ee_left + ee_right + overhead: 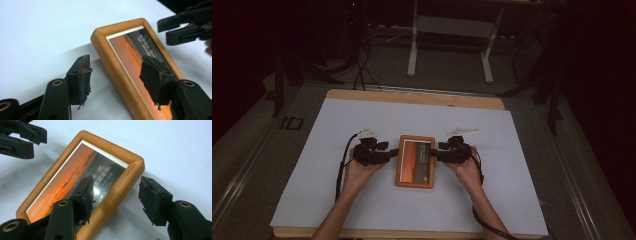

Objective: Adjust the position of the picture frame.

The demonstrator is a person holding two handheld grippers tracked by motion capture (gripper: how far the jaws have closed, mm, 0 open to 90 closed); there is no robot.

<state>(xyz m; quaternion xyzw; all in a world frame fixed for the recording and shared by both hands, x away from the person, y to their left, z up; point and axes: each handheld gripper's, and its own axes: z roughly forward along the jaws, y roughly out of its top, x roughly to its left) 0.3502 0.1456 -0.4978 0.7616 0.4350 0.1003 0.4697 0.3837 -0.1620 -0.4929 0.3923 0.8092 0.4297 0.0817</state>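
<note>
Now you're at the grasp step: left gripper (395, 155) and right gripper (434, 155) both open, each straddling a long side rail of the wooden picture frame (415, 161) lying mid-tabletop. Next: close both squarely, lift level.

Thing: frame (415, 161), a wooden rectangle with rounded corners.
Picture: orange sunset scene behind glass, a dark band with pale lettering (too small to read), thin white border.
Pose: flat, face up, long sides running 12 to 6 o'clock.
Place: table centre, slightly toward 6 o'clock, on the white sheet (412, 120).
</note>
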